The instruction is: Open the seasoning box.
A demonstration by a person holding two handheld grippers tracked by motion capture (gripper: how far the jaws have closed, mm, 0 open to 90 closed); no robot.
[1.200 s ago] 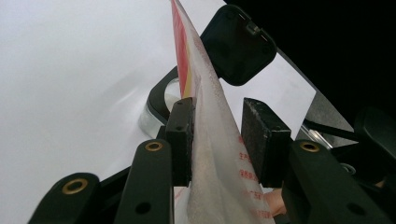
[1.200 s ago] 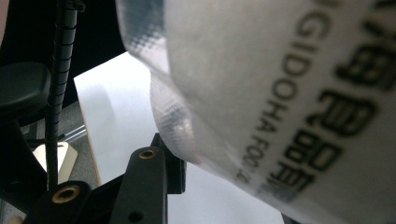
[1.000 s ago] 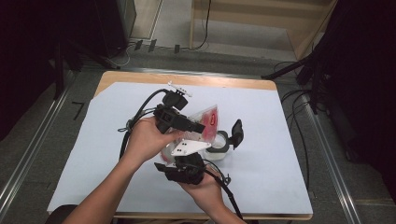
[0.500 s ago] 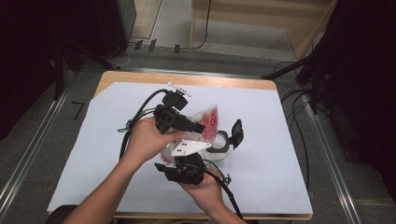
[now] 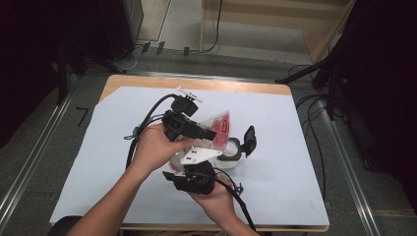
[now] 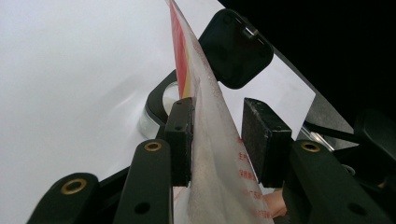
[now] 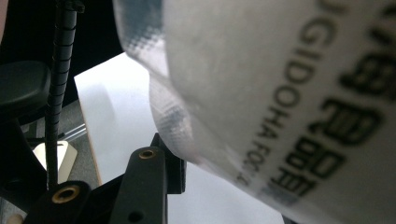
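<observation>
No change over the last second – the pouch [image 5: 216, 129] stays tilted above the open jar [image 5: 230, 153], left gripper [image 6: 217, 140] jaws apart around it, right gripper [image 5: 194, 173] jaw state indeterminate – so pouring appears paused

Left black two-jaw tool [image 5: 209, 133] aimed toward 4 o'clock, jaws partly apart around something thin. Right black tool [image 5: 193, 164] just below, pointing toward 12 o'clock, jaw state unclear. Forearms entering from 6 o'clock.
</observation>
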